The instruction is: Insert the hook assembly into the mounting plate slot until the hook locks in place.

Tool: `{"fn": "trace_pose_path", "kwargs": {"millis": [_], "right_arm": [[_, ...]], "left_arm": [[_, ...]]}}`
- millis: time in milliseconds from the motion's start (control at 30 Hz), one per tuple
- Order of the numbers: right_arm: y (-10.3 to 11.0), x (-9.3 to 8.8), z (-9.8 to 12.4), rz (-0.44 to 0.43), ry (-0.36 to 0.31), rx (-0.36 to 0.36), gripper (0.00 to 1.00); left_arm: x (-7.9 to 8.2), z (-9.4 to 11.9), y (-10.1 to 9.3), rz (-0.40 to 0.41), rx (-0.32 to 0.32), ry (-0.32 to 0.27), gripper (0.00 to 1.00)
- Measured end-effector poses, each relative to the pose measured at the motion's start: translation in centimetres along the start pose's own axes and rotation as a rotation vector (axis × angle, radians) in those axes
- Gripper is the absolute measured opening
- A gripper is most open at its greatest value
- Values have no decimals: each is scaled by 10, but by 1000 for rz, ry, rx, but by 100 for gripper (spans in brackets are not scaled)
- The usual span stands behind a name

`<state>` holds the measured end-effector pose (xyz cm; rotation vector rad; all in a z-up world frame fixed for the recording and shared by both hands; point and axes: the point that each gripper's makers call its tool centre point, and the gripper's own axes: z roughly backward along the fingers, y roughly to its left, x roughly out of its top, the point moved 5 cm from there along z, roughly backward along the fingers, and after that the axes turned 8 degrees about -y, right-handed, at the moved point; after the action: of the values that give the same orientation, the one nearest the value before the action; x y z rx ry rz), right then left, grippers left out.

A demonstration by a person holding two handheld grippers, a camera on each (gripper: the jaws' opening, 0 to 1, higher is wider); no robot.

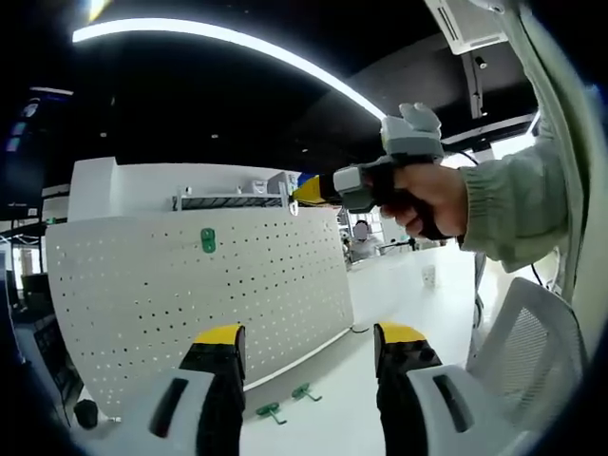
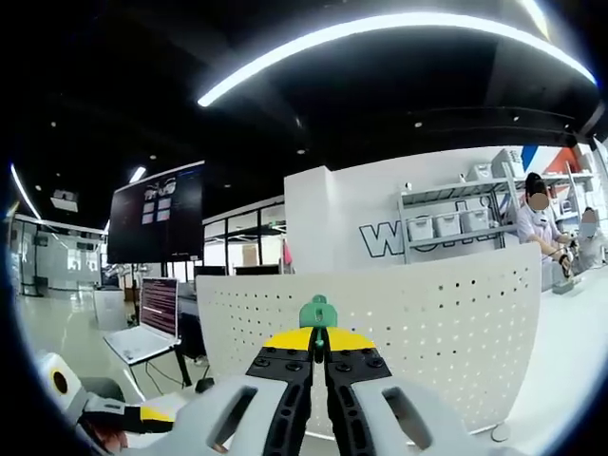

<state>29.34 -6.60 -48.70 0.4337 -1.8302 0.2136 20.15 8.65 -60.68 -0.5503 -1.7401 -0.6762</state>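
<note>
A big white board full of small holes stands up on a white table. This board is the mounting plate, and in the right gripper view it spreads wide across the middle, just past the tool. Far behind it are a white wall, a shelf with boxes and a dark screen up on the left, with an open laptop lower down near it. In the left gripper view a person's hand in a pale green sleeve comes in from the right and holds the right gripper up by the top edge of the board. A white chair sits low on the right. The left gripper is near the bottom, with its two yellow-tipped jaws spread apart and nothing between them. The right gripper has its jaws pressed close together, pinching a small green hook that pokes up at the board's top edge. I cannot tell if that hook is in a slot. One more green hook sits on the face of the board, high up. Two loose green hooks lie on the table near the foot of the board, between the left gripper's jaws in that view.
</note>
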Motion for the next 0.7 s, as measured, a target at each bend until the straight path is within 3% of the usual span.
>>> {"fn": "trace_pose_path", "kwargs": {"millis": [700], "right_arm": [[-9,-6,-47,3,-16,-39,1]], "left_arm": [[3,0,1,-4,8,-19,56]]}}
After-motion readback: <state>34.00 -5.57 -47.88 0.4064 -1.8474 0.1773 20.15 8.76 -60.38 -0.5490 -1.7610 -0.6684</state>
